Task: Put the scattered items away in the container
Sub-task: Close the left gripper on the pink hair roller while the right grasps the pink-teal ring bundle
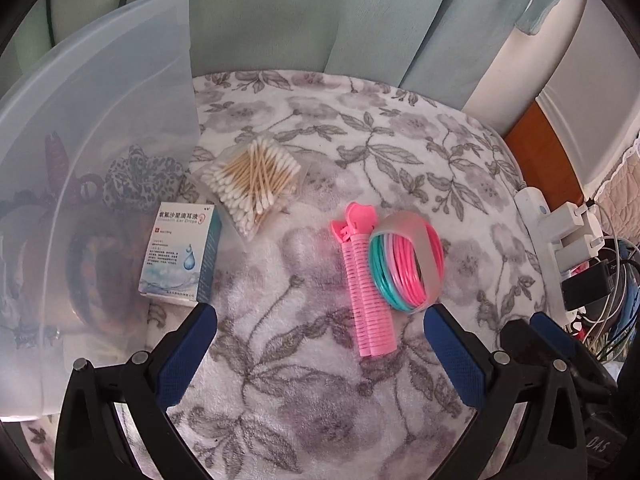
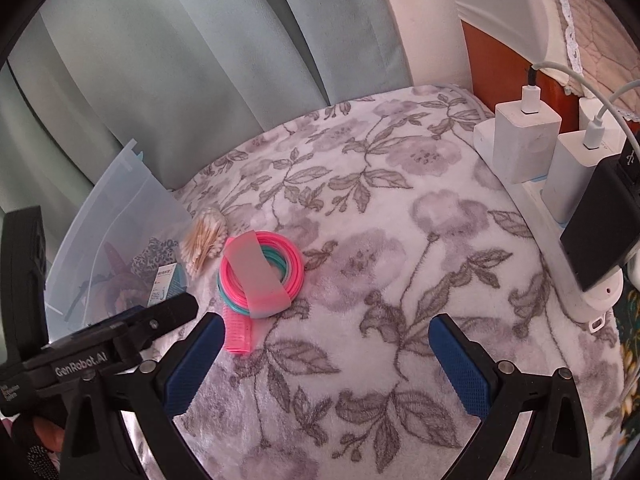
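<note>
Left wrist view: a white plush blanket printed with grey flowers [image 1: 320, 360] covers the whole work surface, backed by pale green curtains [image 1: 300, 16]. A large translucent plastic storage bin [image 1: 100, 100] stands at the blanket's left edge, and a leopard-print fabric scrunchie [image 1: 140, 178] and some darker items show blurred through its wall. A white power strip loaded with white charger blocks [image 2: 520, 140] runs along the right edge of the blanket.

Four scattered items lie outside the bin. A white and teal ear-drops carton [image 1: 180, 256] lies touching the bin's wall. Just behind it is a clear bag of wooden cotton swabs [image 1: 252, 180]. Near the middle lies a bundle of pink and teal plastic rings wrapped by a frosted grey band [image 1: 408, 264], and a long pink ribbed hair clip [image 1: 366, 280] lies touching its left side.

Both tools hang above the blanket, holding nothing. The left gripper [image 1: 320, 312] has its blue-padded jaws spread wide, the clip and the rings between and just beyond them. The right gripper [image 2: 326, 322] is equally spread, with bare blanket between its pads and the clip's end beside its left pad [image 2: 192, 360].
</note>
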The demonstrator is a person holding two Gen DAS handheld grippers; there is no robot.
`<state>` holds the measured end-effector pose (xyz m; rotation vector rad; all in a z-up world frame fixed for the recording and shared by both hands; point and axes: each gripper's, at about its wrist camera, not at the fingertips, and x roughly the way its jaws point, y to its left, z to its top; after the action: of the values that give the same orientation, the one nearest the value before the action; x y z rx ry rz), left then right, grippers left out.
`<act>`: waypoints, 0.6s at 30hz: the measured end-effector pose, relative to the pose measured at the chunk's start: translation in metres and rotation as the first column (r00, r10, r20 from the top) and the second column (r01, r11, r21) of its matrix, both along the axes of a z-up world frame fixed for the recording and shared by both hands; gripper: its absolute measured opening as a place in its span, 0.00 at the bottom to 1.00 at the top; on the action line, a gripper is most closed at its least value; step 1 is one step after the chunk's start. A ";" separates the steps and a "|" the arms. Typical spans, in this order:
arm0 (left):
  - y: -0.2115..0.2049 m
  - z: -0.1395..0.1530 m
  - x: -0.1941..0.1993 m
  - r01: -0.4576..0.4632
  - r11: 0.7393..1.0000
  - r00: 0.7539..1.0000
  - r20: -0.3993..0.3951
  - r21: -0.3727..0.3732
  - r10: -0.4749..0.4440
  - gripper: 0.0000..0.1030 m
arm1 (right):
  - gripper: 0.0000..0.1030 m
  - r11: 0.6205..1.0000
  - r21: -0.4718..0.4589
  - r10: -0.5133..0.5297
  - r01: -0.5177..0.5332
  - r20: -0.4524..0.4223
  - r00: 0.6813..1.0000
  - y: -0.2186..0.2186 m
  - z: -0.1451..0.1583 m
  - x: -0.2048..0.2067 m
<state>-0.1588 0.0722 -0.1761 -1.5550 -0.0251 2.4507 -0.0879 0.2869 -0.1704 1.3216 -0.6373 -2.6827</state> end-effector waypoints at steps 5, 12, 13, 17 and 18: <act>0.012 -0.012 0.005 0.030 0.999 0.999 0.026 -0.020 -0.030 0.94 | 1.00 0.999 -0.032 0.015 -0.016 -0.031 0.999 0.005 0.009 -0.008; 0.028 -0.027 0.002 0.061 0.997 0.997 0.047 -0.051 -0.059 0.76 | 0.98 0.992 -0.055 0.112 -0.114 -0.036 0.993 -0.012 0.012 -0.028; 0.029 -0.030 0.001 0.062 0.997 0.997 0.052 -0.054 -0.059 0.74 | 0.98 0.990 -0.059 0.127 -0.129 -0.033 0.991 -0.015 0.011 -0.031; 0.027 -0.037 -0.004 0.038 0.998 0.997 0.069 -0.040 -0.035 0.67 | 0.91 0.985 -0.076 0.157 -0.157 -0.008 0.988 -0.021 0.003 -0.045; 0.027 -0.037 -0.004 0.037 0.999 0.997 0.068 -0.034 -0.035 0.65 | 0.90 0.983 -0.085 0.166 -0.165 0.001 0.986 -0.021 0.000 -0.048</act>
<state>-0.1626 0.0992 -0.2134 -1.6384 0.0345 2.3824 -0.1361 0.2660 -0.1700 1.3027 -0.6063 -2.4923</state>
